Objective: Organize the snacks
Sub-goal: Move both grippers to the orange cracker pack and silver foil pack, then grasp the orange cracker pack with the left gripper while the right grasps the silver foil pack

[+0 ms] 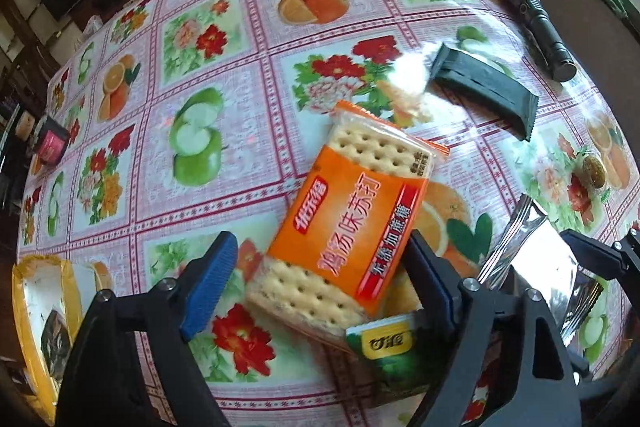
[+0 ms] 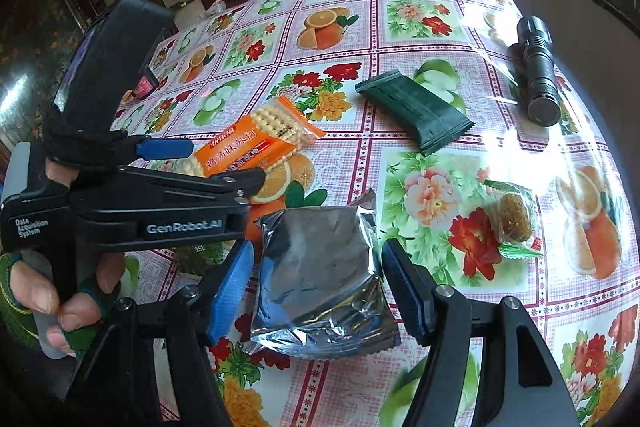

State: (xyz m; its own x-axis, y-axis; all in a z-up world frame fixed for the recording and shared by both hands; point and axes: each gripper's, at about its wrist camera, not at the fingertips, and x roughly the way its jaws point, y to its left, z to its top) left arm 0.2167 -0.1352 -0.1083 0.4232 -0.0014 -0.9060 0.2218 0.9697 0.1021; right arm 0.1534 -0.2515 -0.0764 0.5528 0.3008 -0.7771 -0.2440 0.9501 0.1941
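- The cracker packet (image 1: 352,211) lies on the table (image 1: 248,75), between the left gripper's (image 1: 320,267) spread fingers.
- A small packet (image 1: 384,347) sits just before it.
- The foil pouch (image 2: 320,267) lies to its right, between the right gripper's (image 2: 316,287) fingers.
- A flat wrapper (image 2: 416,107) lies behind, with the flashlight (image 2: 538,71) further right.
- A wrapped biscuit (image 2: 514,217) lies right of the pouch.

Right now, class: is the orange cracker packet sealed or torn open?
Sealed, apparently: the orange cracker packet lies flat, crackers in rows inside, far crimp intact; near end hidden.
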